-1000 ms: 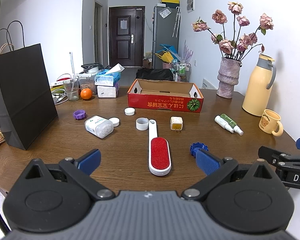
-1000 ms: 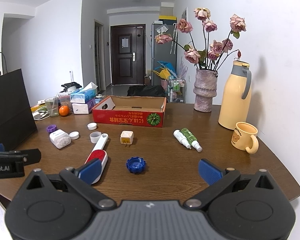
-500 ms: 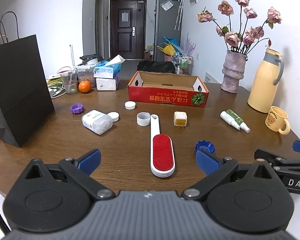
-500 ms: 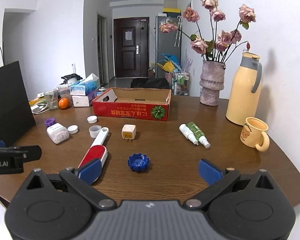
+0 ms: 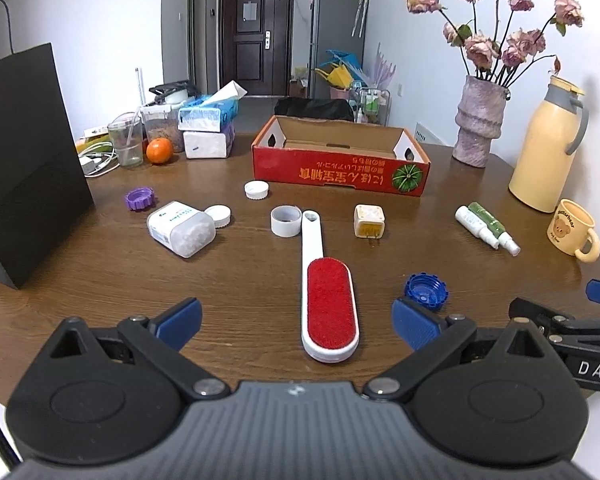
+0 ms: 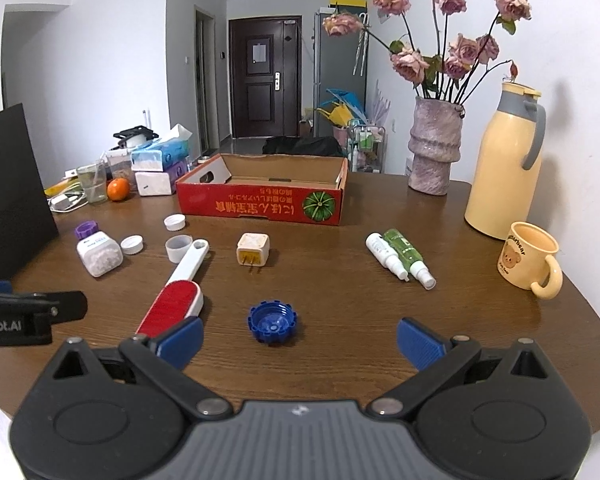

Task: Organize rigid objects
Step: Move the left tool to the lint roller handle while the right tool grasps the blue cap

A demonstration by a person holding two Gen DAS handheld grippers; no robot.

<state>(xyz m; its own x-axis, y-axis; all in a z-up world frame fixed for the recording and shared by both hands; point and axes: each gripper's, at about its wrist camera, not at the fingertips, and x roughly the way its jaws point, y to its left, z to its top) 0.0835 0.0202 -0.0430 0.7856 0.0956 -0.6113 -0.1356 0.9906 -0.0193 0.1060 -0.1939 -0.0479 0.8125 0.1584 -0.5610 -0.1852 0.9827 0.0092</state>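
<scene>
A red and white lint brush [image 5: 327, 292] lies on the wooden table, its head just ahead of my open, empty left gripper [image 5: 298, 322]. A blue cap [image 6: 272, 322] lies in front of my open, empty right gripper [image 6: 300, 340]. Further back lie a white tape ring [image 5: 285, 221], a plug adapter [image 5: 369, 221], a clear pill box [image 5: 180, 229], white caps [image 5: 256, 189], a purple cap [image 5: 140, 198] and two small spray bottles [image 5: 486, 228]. An open red cardboard box [image 5: 340, 164] stands behind them.
A black paper bag [image 5: 24, 168] stands at the left. A vase of flowers [image 5: 478, 132], a yellow thermos [image 5: 548, 148] and a yellow mug [image 5: 572, 232] stand at the right. Tissue boxes [image 5: 208, 124], a glass and an orange [image 5: 159, 150] are at the back left.
Both grippers have moved forward over the table toward the objects; the brush and blue cap appear closer. Nothing on the table has moved.
</scene>
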